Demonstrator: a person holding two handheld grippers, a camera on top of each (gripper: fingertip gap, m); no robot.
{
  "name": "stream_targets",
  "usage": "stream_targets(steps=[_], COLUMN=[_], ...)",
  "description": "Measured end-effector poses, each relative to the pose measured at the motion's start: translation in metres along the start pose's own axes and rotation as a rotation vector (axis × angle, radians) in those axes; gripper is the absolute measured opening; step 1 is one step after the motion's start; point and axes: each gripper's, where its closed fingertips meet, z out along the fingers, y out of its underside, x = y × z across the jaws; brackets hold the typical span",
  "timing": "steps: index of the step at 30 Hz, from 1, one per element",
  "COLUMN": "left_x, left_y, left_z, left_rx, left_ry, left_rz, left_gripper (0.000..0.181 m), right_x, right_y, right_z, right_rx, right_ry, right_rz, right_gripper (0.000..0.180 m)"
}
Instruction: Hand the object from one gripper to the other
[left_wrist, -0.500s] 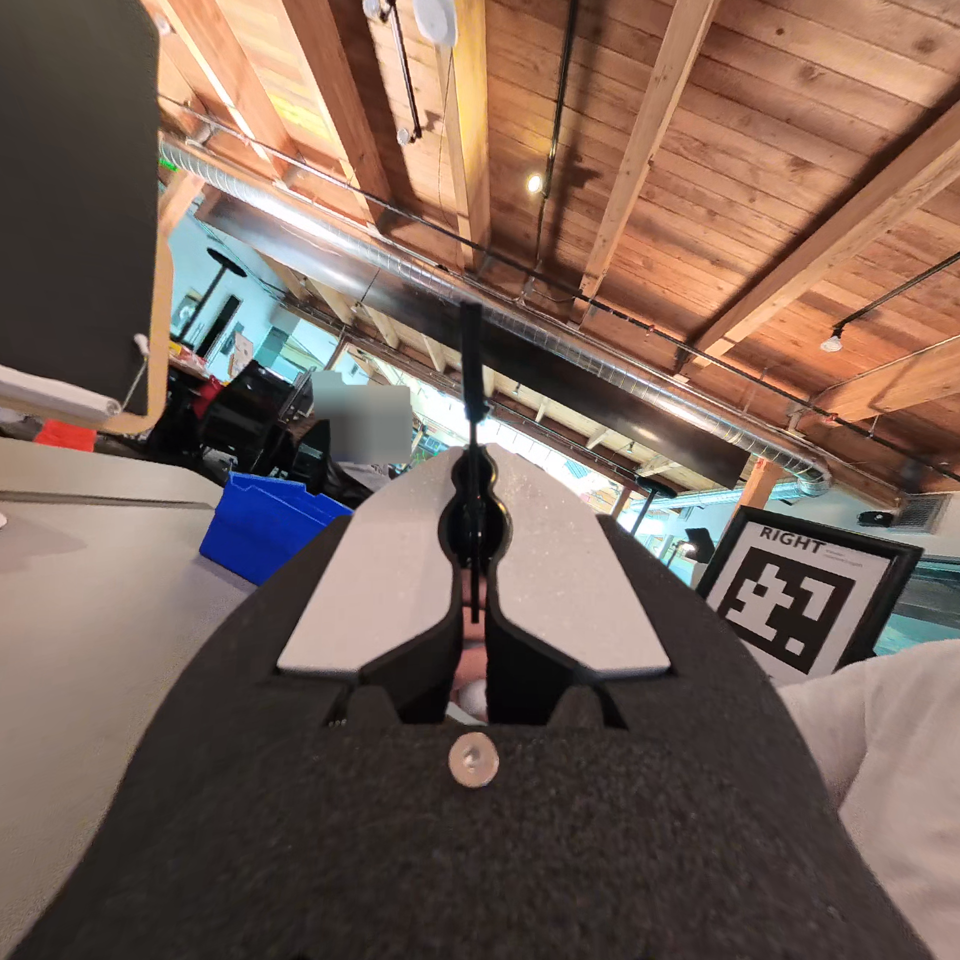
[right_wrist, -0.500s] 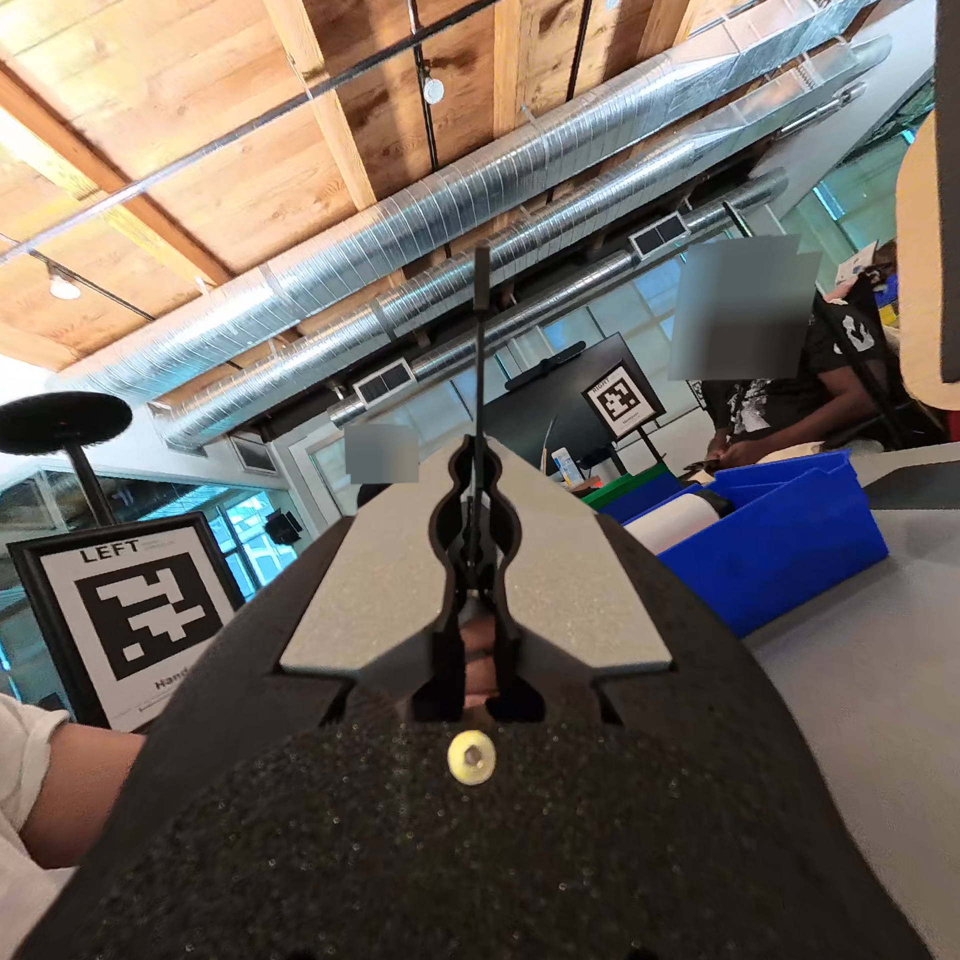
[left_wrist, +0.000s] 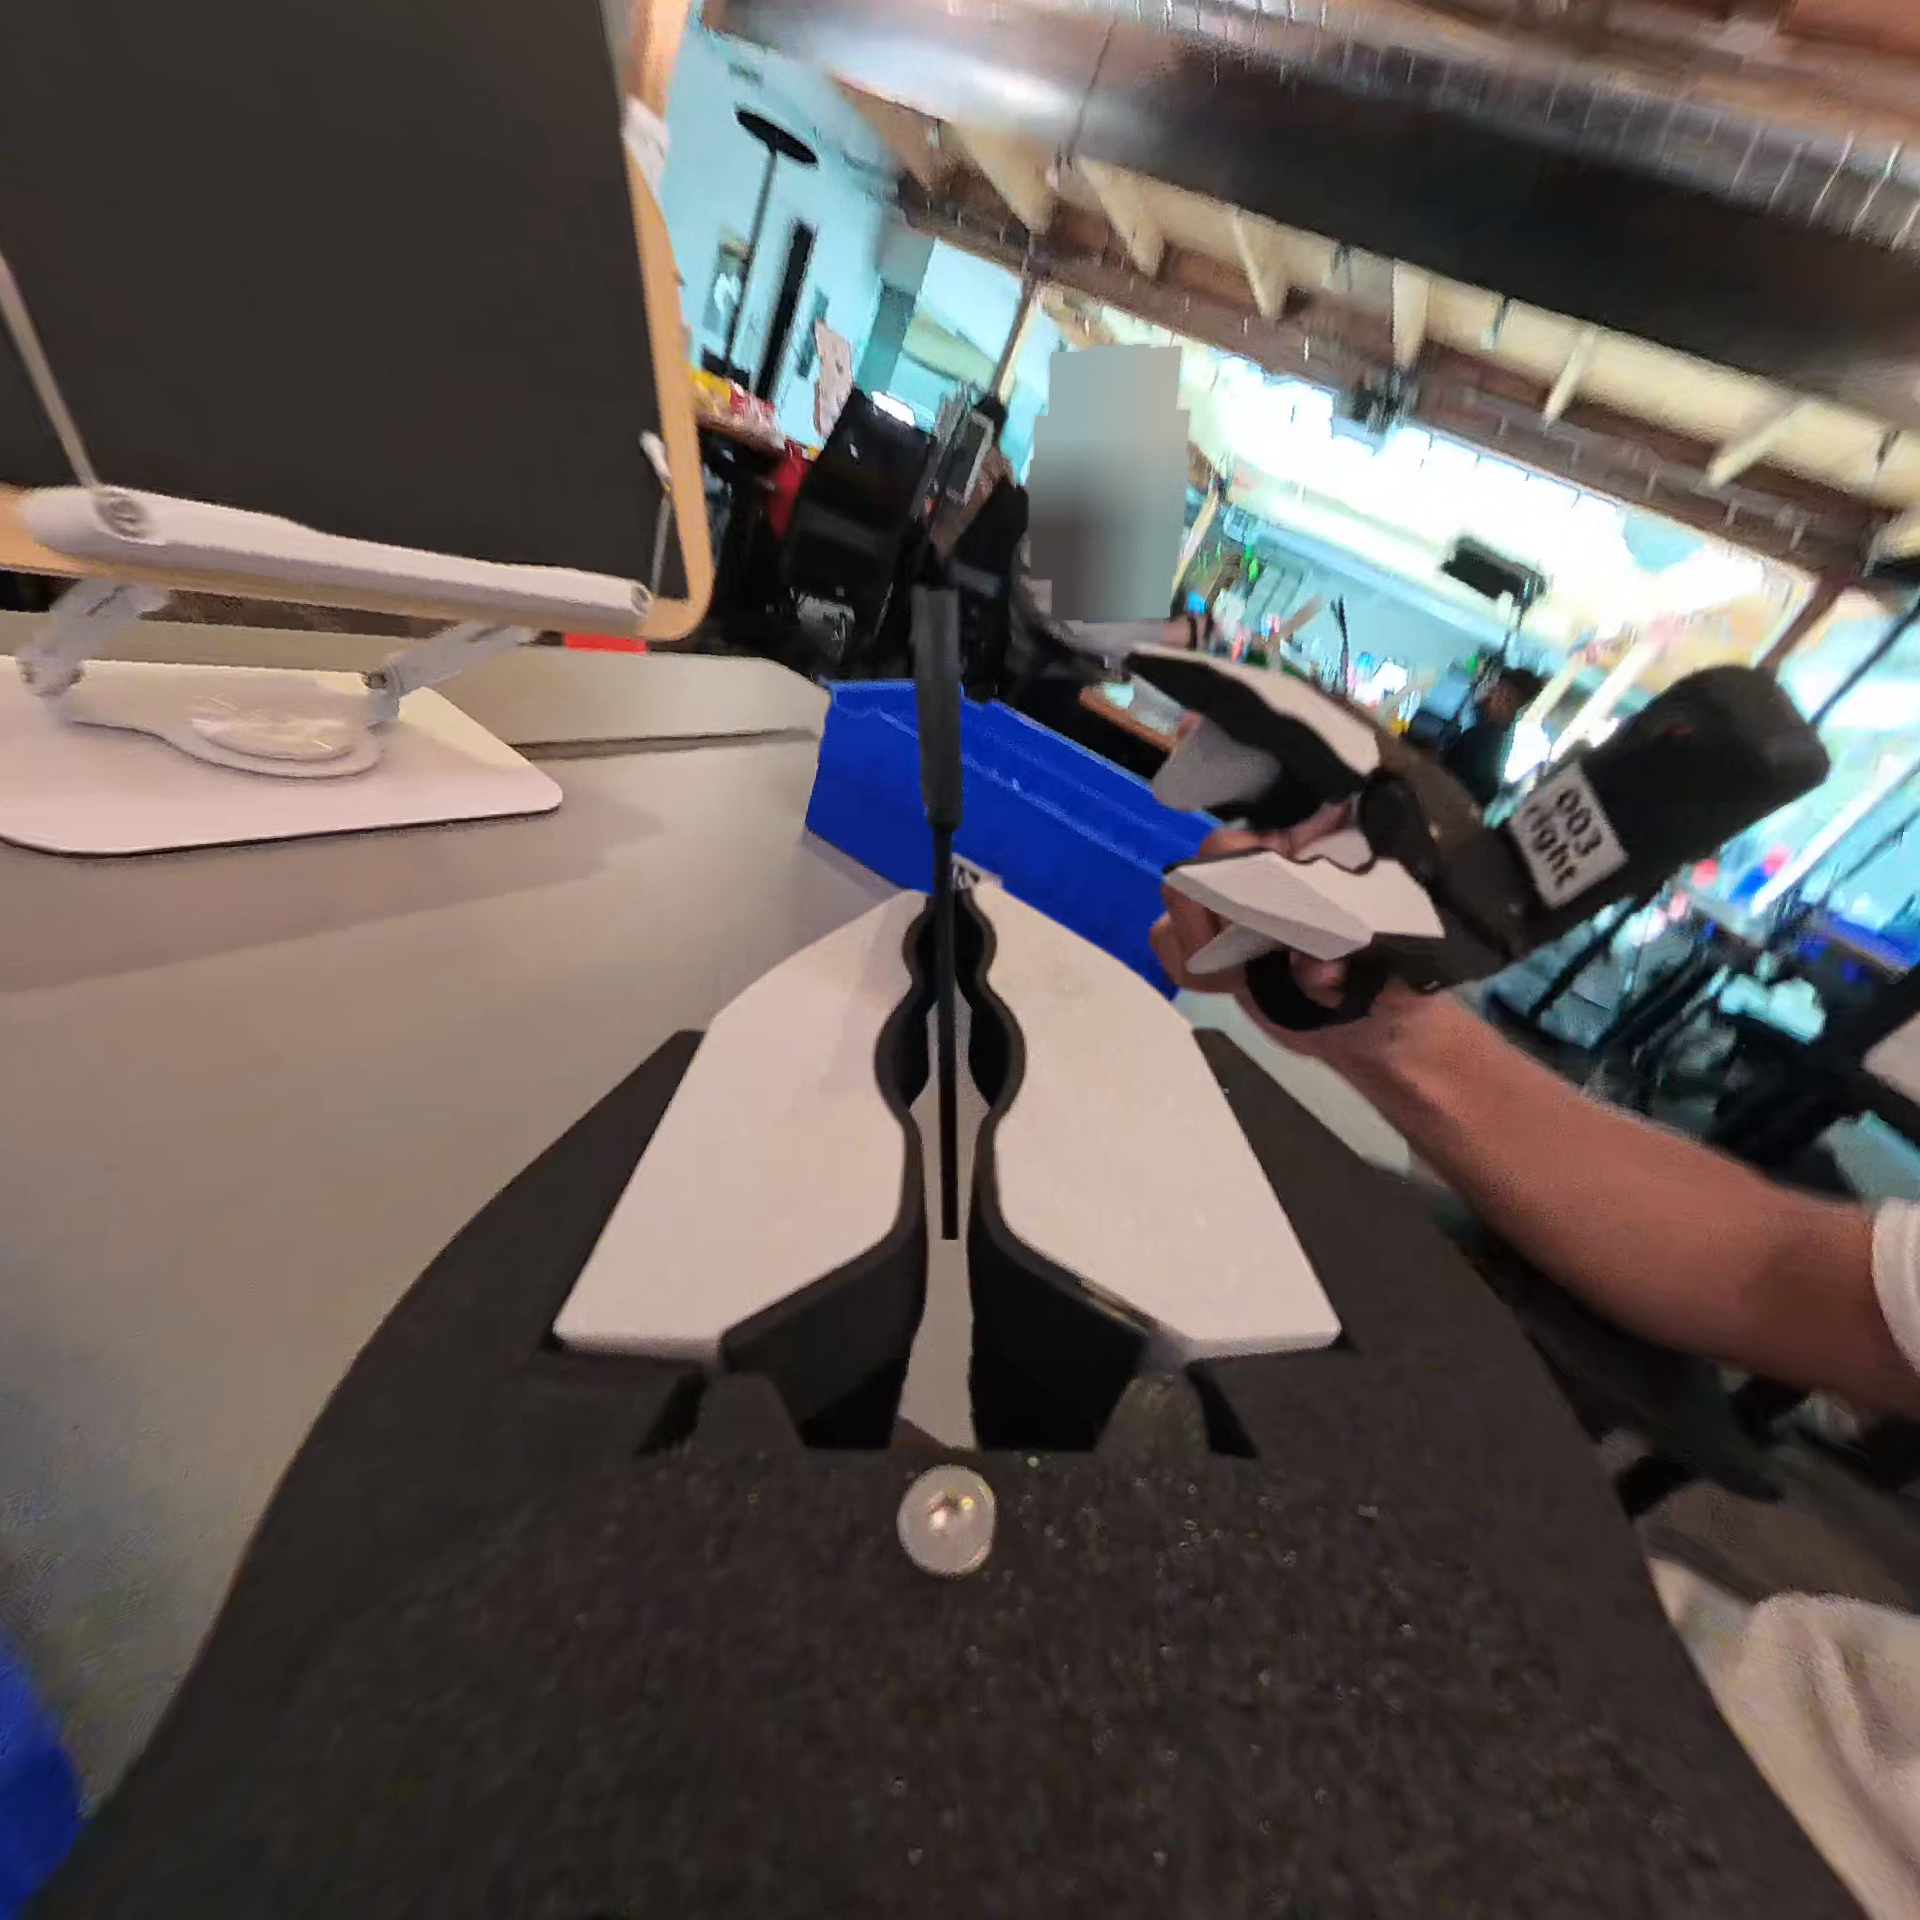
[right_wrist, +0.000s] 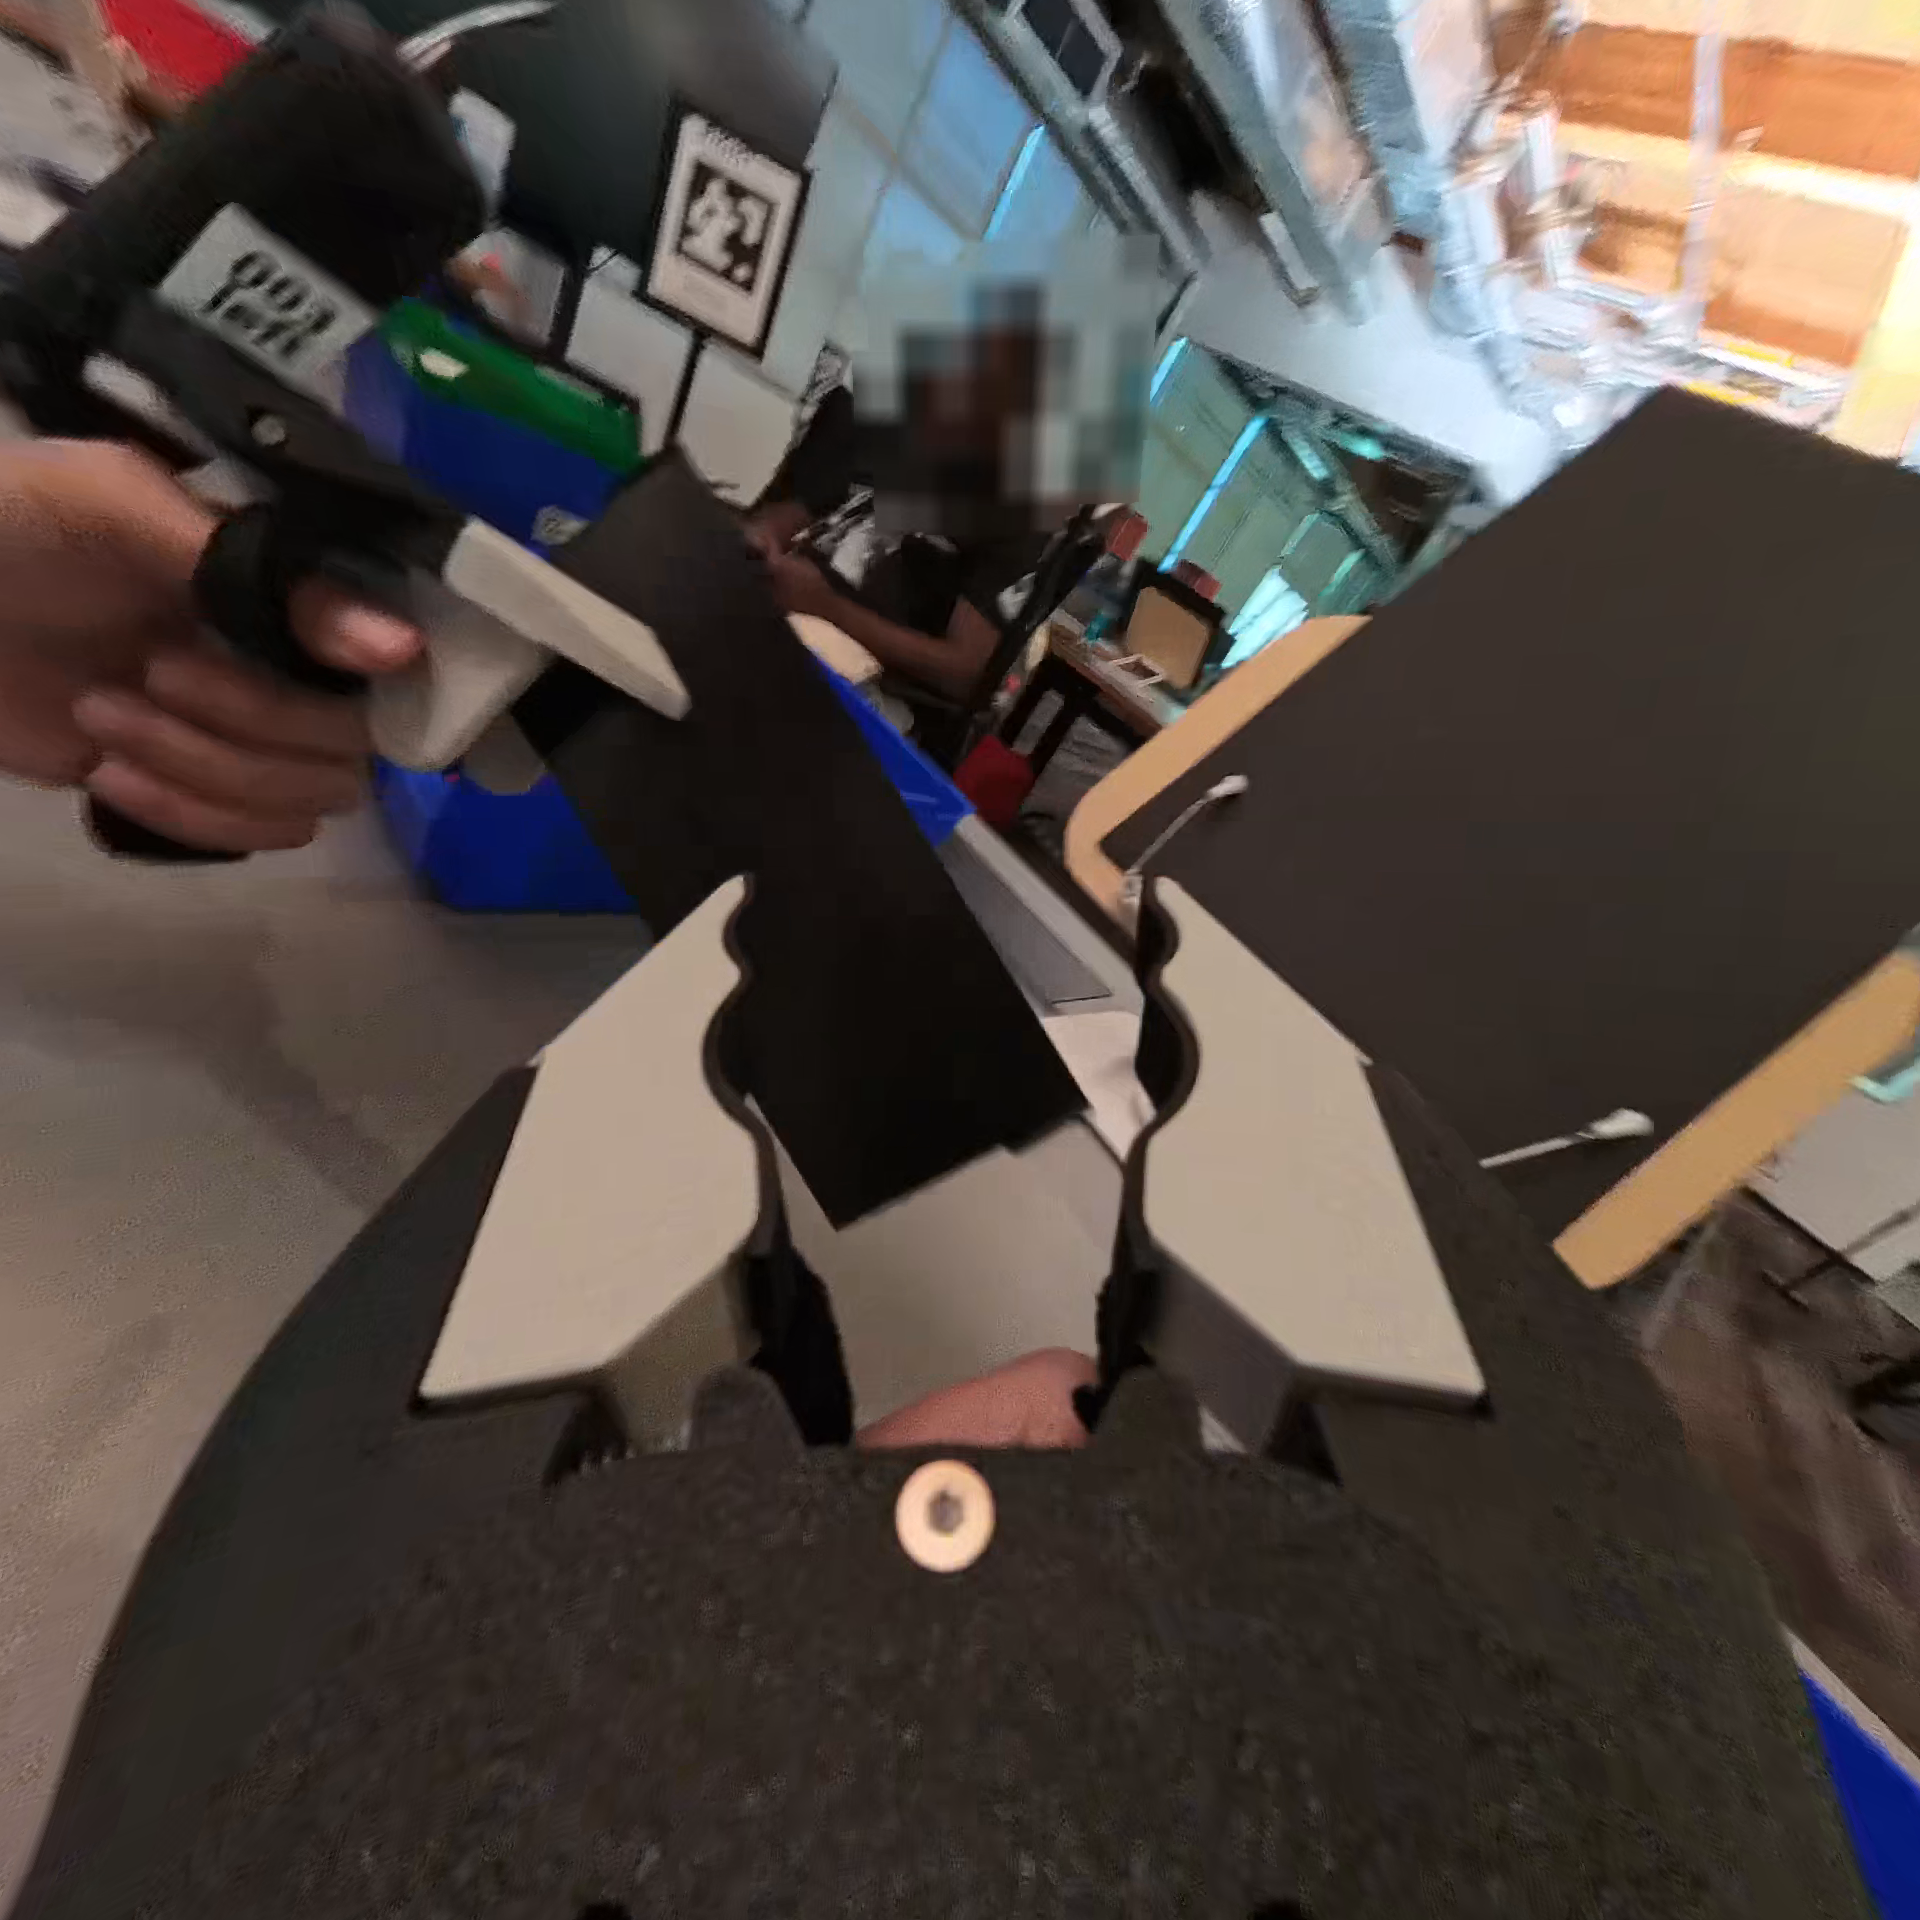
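Now we clamp the flat, thin black sheet (right_wrist: 831, 883) in the left gripper (left_wrist: 948, 935), edge-on between its pads. Our right gripper (right_wrist: 940, 1039) gapes empty around the sheet's free corner; we should square up before closing.

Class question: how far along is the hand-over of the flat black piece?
Done: the right gripper, clamped half a second ago, now stands open. In hand: the left gripper alone grips the black piece. Left: drawing the right gripper clear.
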Motion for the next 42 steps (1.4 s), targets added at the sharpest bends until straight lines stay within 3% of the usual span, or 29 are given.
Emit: stream_targets(steps=[3,5,6,8,12,15,21,25,28,32,35,38,40,41,42], left_x=[0.023,0.042,0.050,0.063,0.071,0.071,0.056,0.043,0.030,0.035,0.030,0.026,0.026,0.028,0.028], left_y=[0.026,0.042,0.047,0.056,0.071,0.059,0.039,0.045,0.049,0.046,0.030,0.022,0.020,0.018,0.017], left_z=[0.006,0.004,0.003,0.003,0.006,0.009,0.003,0.005,0.012,0.017,0.019,0.018,0.017,0.016,0.015], left_rx=[-0.174,-0.265,-0.287,-0.335,-0.394,-0.309,-0.236,-0.296,-0.342,-0.349,-0.282,-0.231,-0.205,-0.188,-0.178], left_ry=[0.092,0.196,0.234,0.293,0.315,0.303,0.280,0.254,0.136,0.108,0.092,0.121,0.164,0.194,0.219], left_rz=[0.197,0.266,0.291,0.333,0.405,0.362,0.158,-0.002,0.009,-0.088,-0.298,-0.475,-0.541,-0.563,-0.590], left_gripper=[0.002,0.001,0.001,0.002,0.003,0.004,0.033,0.045,0.063,0.079,0.073,0.063,0.035,0.010,0.004], right_x=[-0.035,-0.059,-0.065,-0.081,-0.097,-0.090,-0.044,-0.023,-0.009,-0.003,-0.016,-0.031,-0.036,-0.039,-0.040], right_y=[0.010,0.015,0.016,0.014,0.020,0.012,0.004,0.023,0.035,0.039,0.028,0.006,-0.003,-0.002,0.001], right_z=[0.003,-0.008,-0.012,-0.024,-0.033,-0.031,-0.026,-0.015,-0.005,0.003,0.004,0.004,0.004,0.005,0.006], right_rx=[-0.058,-0.087,-0.097,-0.107,-0.206,-0.176,-0.017,-0.124,-0.232,-0.273,-0.167,-0.059,-0.026,-0.022,-0.024], right_ry=[-0.233,-0.443,-0.501,-0.619,-0.751,-0.766,-0.593,-0.312,-0.093,0.173,0.324,0.386,0.413,0.403,0.399], right_rz=[0.083,0.142,0.162,0.157,0.119,0.210,0.275,-0.194,-0.564,-1.095,-1.378,-1.405,-1.415,-1.424,-1.431], right_gripper=[0.066,0.049,0.048,0.028,0.002,0.001,0.001,0.001,0.001,0.001,0.001,0.001,0.001,0.001,0.001])
